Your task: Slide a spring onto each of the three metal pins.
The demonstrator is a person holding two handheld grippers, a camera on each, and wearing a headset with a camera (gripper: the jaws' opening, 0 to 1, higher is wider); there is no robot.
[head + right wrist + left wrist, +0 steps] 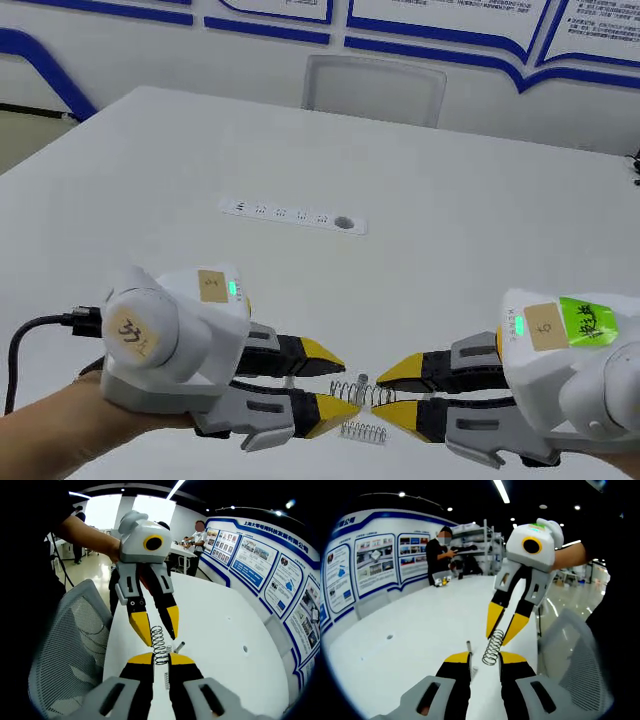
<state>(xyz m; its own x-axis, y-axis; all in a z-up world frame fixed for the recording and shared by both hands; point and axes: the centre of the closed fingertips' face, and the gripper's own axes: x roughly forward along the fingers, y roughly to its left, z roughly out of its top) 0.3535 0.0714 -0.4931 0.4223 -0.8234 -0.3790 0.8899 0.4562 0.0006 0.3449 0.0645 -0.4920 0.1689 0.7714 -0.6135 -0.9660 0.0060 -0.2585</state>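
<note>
Spring (362, 392), grey wire coil, pinched by right hand-held gripper (384, 392); left hand-held gripper (346, 383) part-open.

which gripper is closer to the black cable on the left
Left. The black cable runs into the back of the left gripper; the right gripper is on the far side, facing it with a spring between their tips.
</note>
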